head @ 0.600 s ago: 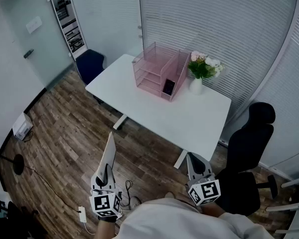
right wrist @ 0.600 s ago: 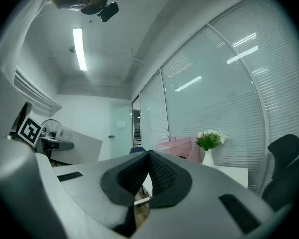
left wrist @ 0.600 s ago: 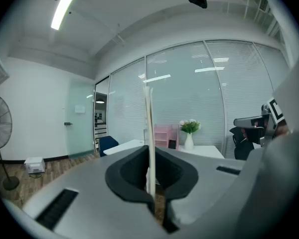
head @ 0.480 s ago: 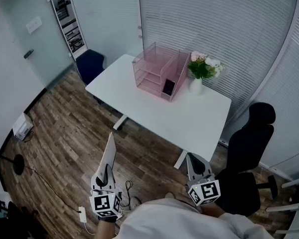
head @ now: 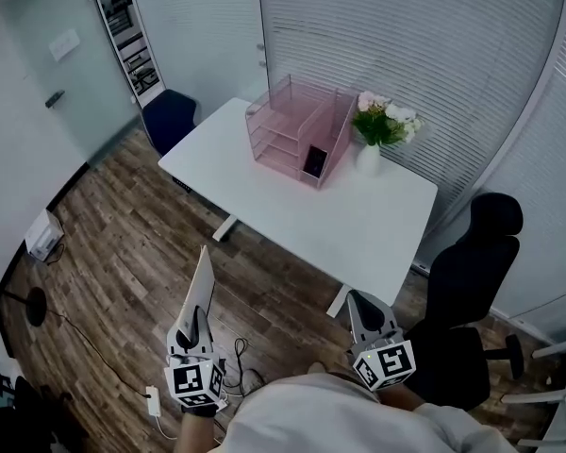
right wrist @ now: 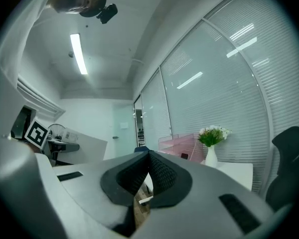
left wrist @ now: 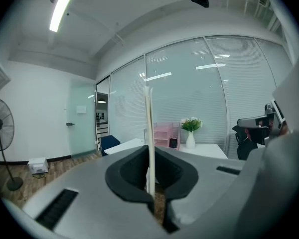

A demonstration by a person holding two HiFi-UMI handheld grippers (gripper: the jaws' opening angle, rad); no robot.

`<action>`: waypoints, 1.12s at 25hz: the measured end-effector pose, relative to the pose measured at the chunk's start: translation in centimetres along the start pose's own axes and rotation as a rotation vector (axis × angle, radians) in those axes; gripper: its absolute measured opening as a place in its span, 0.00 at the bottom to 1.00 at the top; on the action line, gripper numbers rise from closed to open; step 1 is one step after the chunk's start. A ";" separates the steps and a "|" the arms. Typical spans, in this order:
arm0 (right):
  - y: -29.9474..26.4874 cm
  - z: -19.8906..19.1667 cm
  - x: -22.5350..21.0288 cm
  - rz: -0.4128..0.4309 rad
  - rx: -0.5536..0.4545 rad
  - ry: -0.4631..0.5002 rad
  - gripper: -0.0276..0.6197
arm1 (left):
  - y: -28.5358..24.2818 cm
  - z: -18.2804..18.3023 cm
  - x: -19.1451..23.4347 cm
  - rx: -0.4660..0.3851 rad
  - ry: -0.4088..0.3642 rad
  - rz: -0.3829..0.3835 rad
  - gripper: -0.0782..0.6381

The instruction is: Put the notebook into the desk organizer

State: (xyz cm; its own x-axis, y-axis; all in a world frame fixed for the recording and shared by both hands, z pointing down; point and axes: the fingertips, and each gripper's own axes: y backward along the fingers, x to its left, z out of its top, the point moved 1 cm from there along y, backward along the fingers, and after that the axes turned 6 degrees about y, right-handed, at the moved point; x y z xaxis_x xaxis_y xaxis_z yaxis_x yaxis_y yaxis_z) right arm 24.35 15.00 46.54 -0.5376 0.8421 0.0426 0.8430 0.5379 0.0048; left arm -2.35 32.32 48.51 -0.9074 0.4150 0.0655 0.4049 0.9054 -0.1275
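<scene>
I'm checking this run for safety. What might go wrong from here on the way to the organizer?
The left tool pinches the notebook by one end only; it may slip. The vase stands right beside the organizer and might get knocked. A dark thing already sits in one upright slot and may block it.

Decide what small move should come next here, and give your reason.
Probably a step toward the white desk: the left gripper is shut on the notebook, but the pink desk organizer stands on the desk, out of reach across the wood floor. The right gripper is shut and empty.
</scene>
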 end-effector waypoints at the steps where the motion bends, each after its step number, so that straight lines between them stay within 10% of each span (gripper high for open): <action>1: 0.2 -0.3 -0.3 0.008 0.005 0.000 0.06 | 0.0 0.0 -0.3 -0.001 0.000 0.009 0.13; 15: -3.0 -2.3 -2.7 0.096 0.028 0.022 0.06 | -2.2 -2.6 -1.0 0.020 0.043 0.086 0.13; 28: -17.8 -4.2 -4.5 -0.049 0.100 0.045 0.06 | -20.5 -0.8 5.7 0.021 0.048 -0.084 0.13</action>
State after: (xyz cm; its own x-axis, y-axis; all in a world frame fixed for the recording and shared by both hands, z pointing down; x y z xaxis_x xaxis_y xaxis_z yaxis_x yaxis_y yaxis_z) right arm 11.83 1.52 50.42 -0.5749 0.8133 0.0895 0.8084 0.5815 -0.0915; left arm -15.72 16.24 52.33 -0.9313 0.3424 0.1245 0.3250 0.9352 -0.1405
